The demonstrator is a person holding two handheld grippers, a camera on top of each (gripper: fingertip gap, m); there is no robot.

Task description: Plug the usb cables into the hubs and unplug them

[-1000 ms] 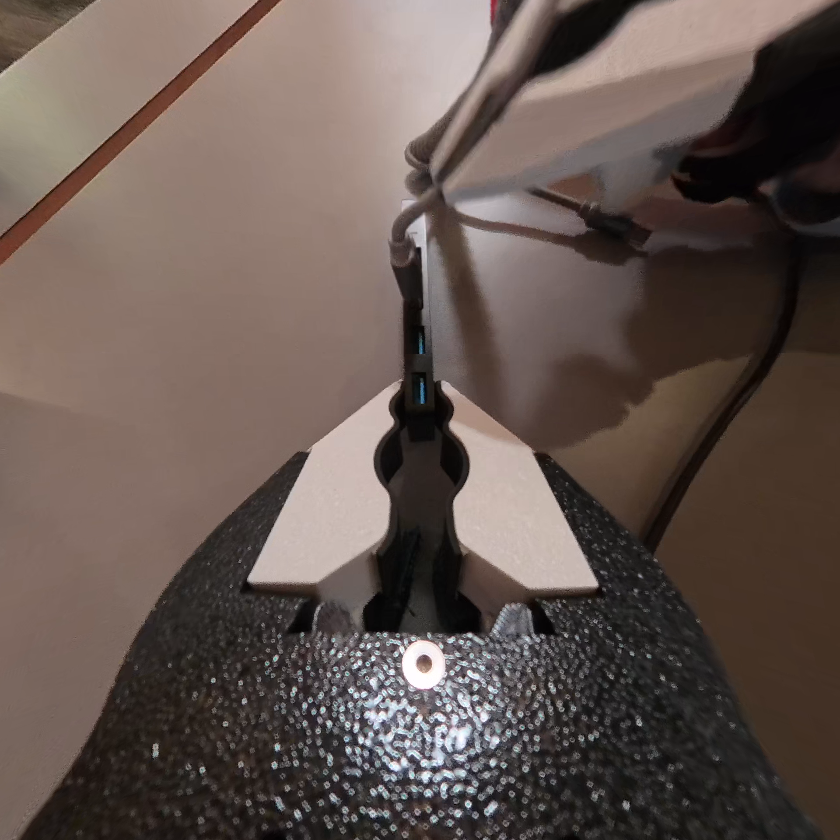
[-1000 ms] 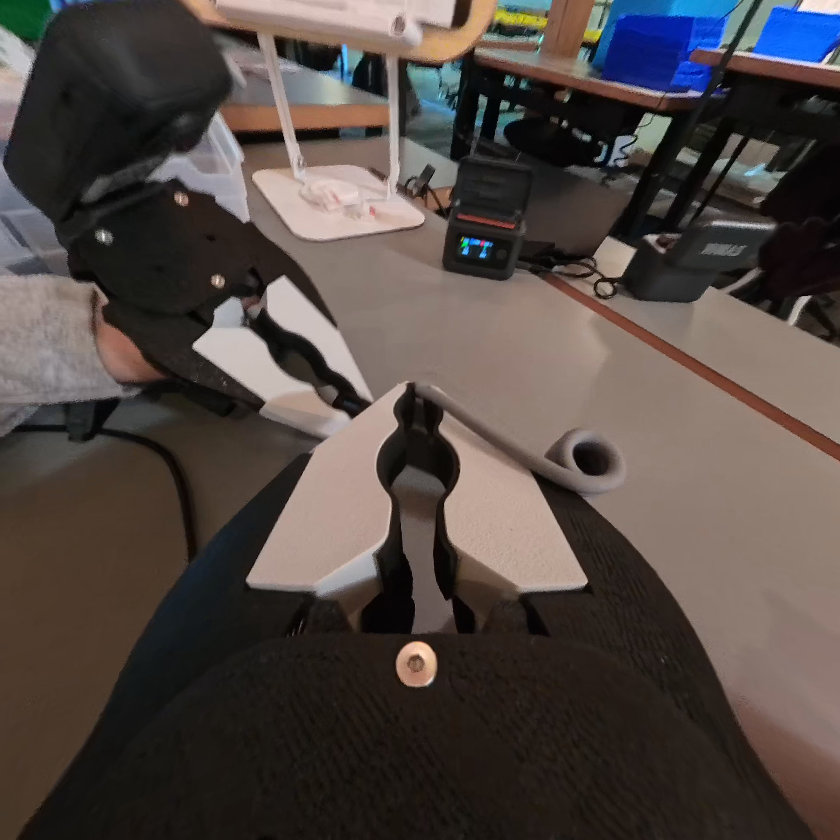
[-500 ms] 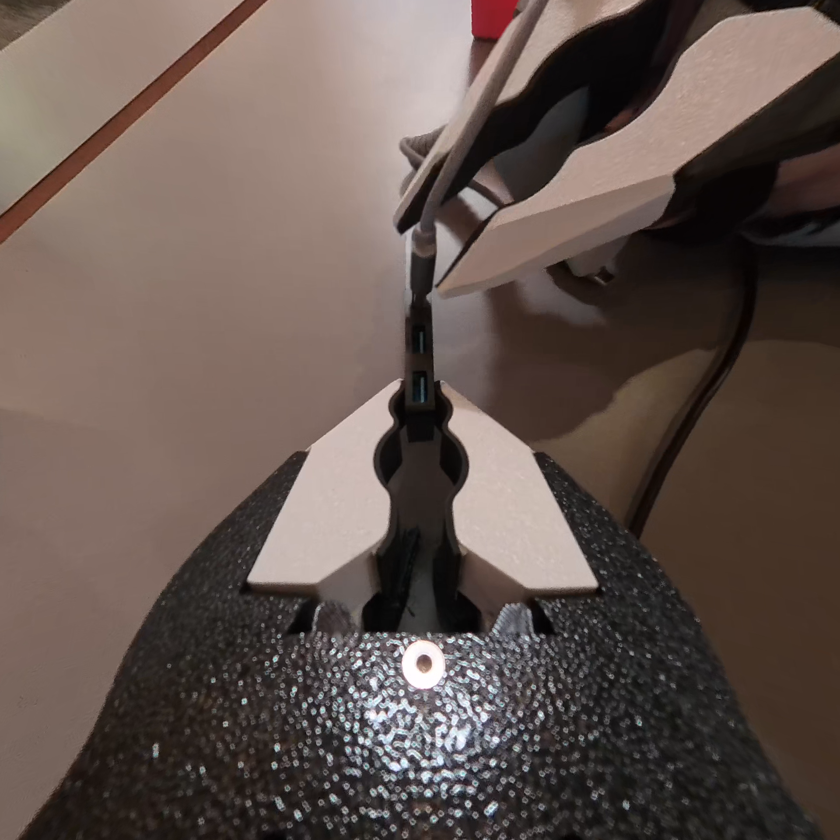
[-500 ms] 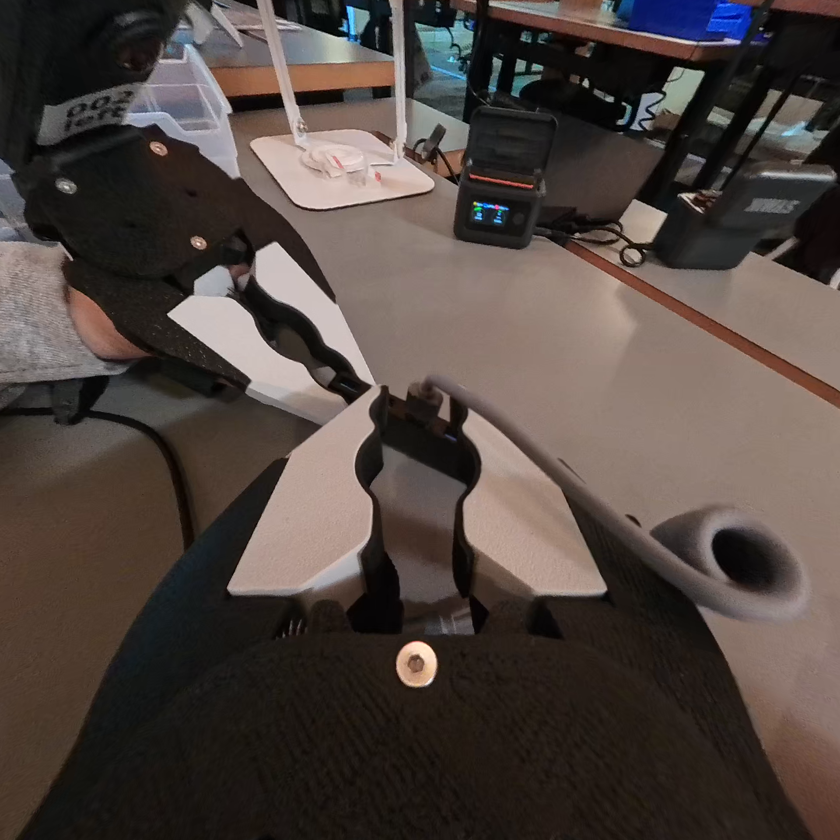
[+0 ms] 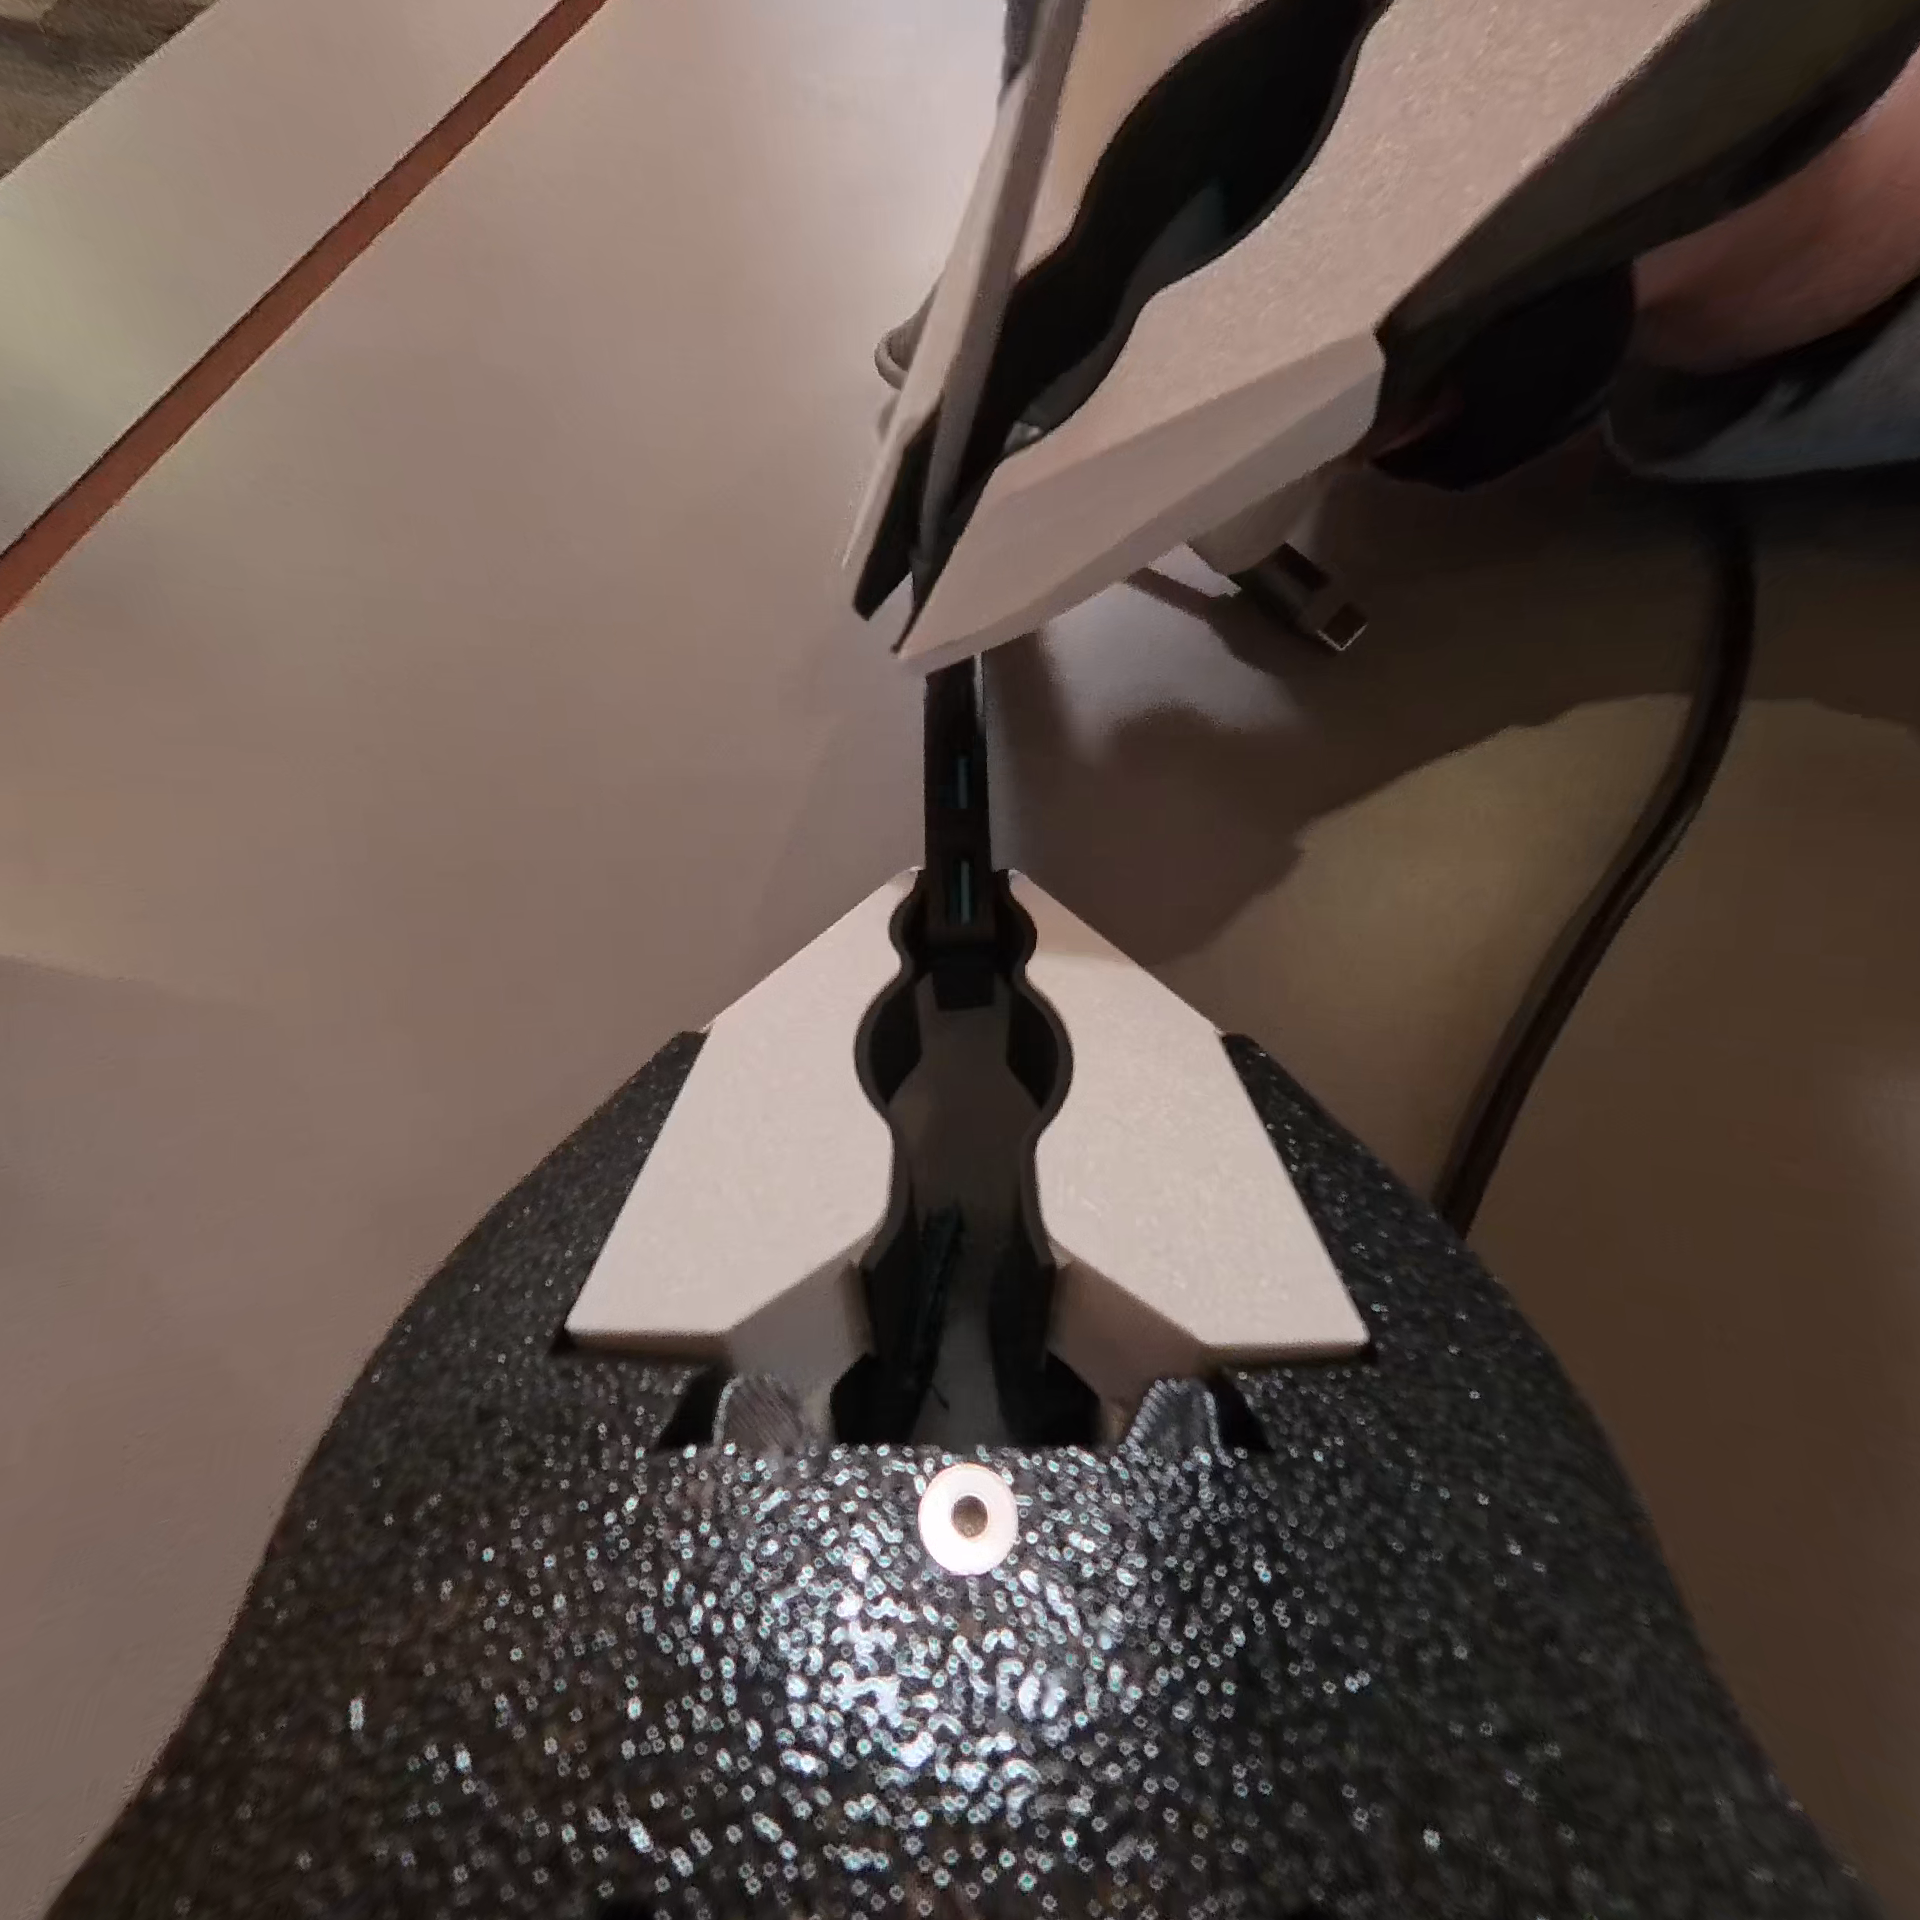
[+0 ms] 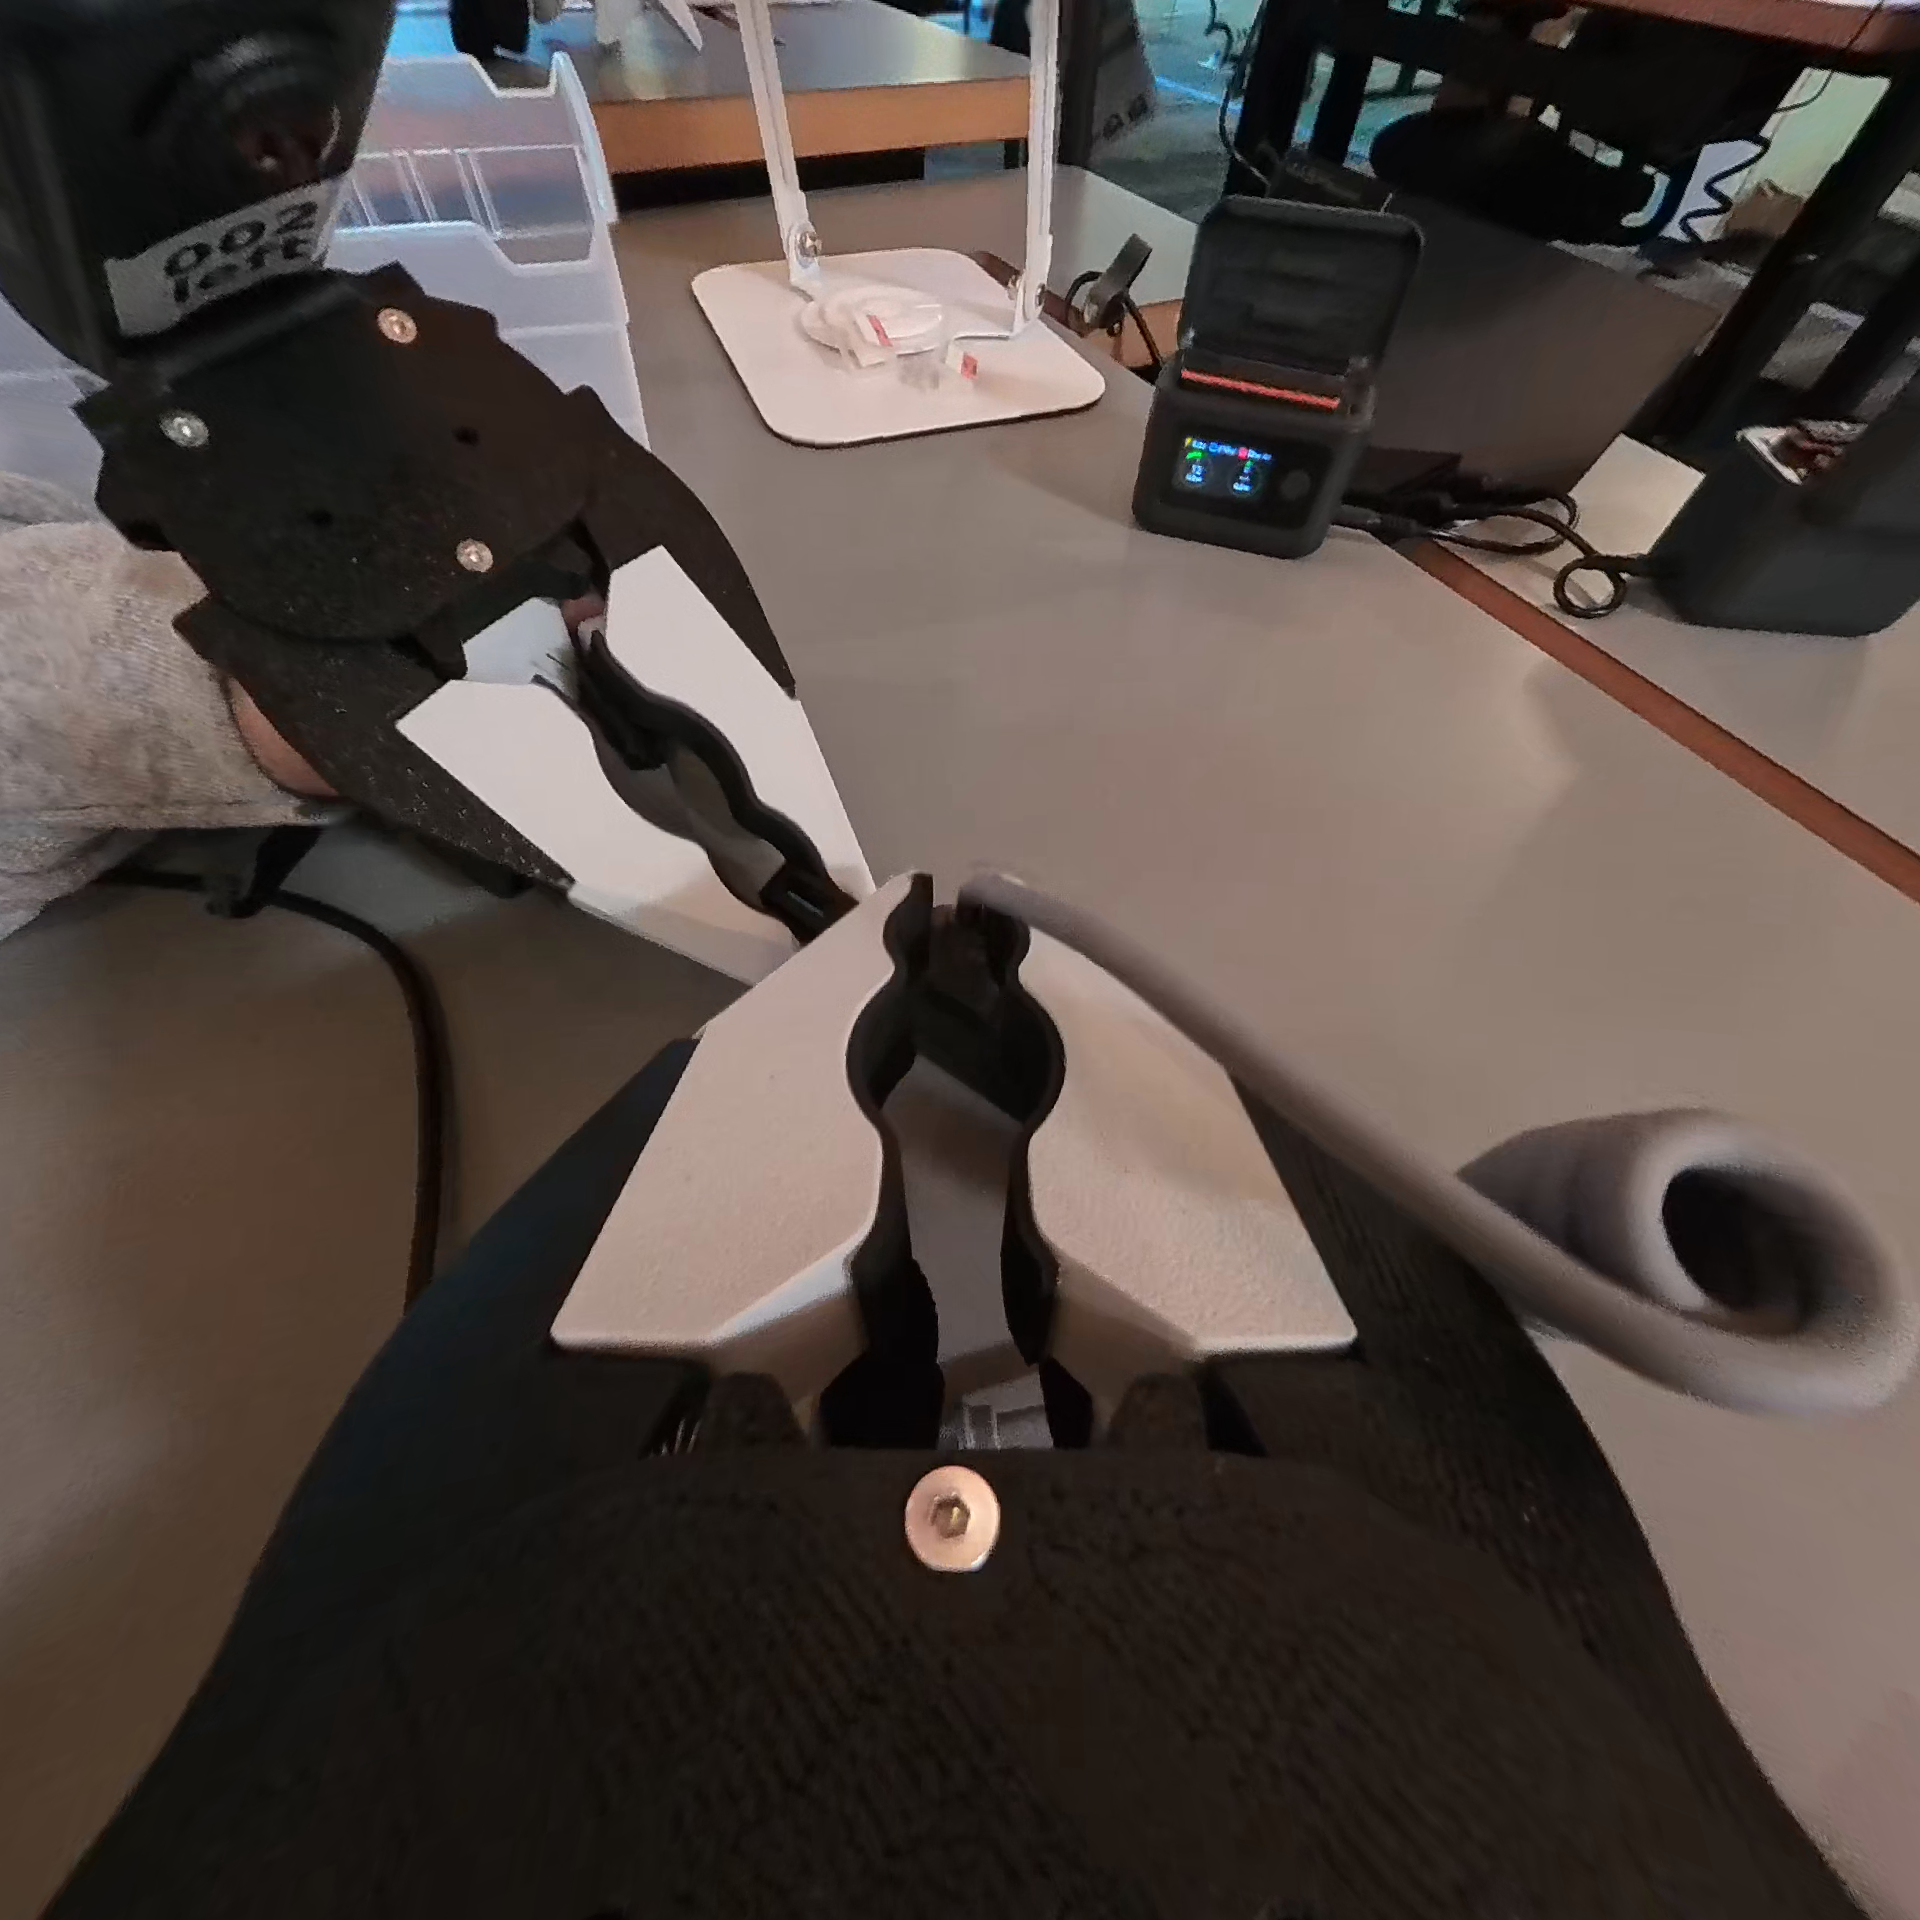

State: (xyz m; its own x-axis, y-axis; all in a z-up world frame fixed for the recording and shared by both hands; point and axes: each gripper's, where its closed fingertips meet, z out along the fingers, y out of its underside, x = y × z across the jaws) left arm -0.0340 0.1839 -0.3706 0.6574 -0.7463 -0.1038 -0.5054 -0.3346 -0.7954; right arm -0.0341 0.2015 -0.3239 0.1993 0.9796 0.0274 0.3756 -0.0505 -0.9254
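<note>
The left gripper [image 5: 958, 914] squeezes the thin black hub [image 5: 958, 800] above the counter [image 5: 468, 623]. The right gripper [image 6: 951, 914] pinches the plug of the soft, bendy gray cable [image 6: 1299, 1132]. Hold the hard plug, not the floppy cord.

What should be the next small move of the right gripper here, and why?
Probably pull the plug straight back, away from the hub. The right gripper is shut on the grey cable at its plug end, right at the hub's far port, while the left gripper clamps the hub steady. Whether the plug is seated is hidden.
</note>
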